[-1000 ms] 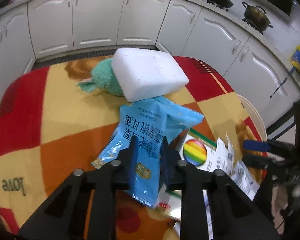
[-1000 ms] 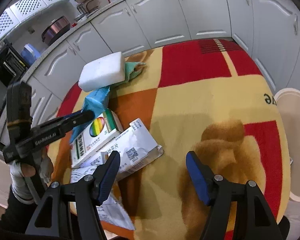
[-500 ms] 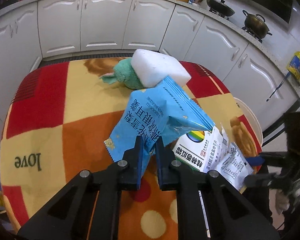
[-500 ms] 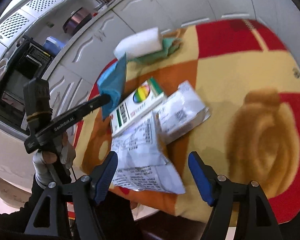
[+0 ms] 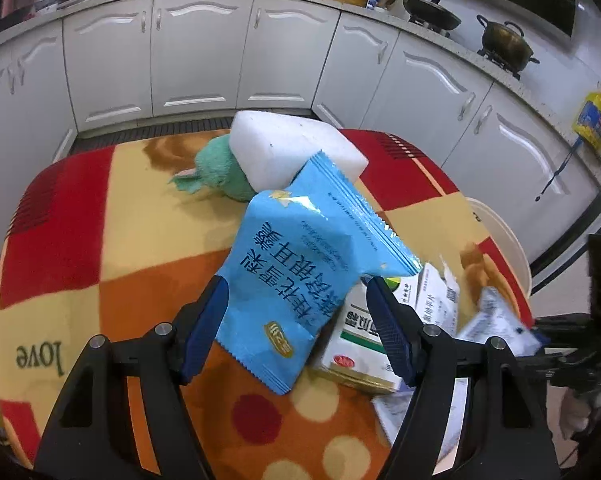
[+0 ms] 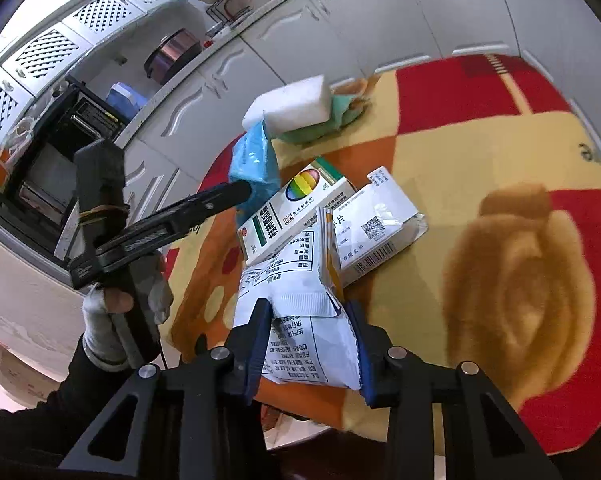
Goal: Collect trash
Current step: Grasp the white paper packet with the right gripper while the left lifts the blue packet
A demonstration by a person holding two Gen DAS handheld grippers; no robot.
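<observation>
- Left gripper (image 5: 296,320): fingers spread wide apart, with the blue snack packet (image 5: 308,268) between them. No pad visibly presses on the packet.
- Blue snack packet: leans against the white foam block (image 5: 288,148); its lower edge lies on the tablecloth (image 5: 140,240), its right side over the rainbow-logo box (image 6: 296,208).
- Right gripper (image 6: 312,344): fingers partly closed around the white printed packet (image 6: 300,320). Whether the pads actually clamp it cannot be told.
- White printed packet: sits at the near table edge, overlapping the rainbow-logo box.
- White barcode box (image 6: 380,220): touching the rainbow-logo box, on its right.
- Green cloth (image 5: 220,172): tucked under the foam block, beyond the rainbow-logo box.
</observation>
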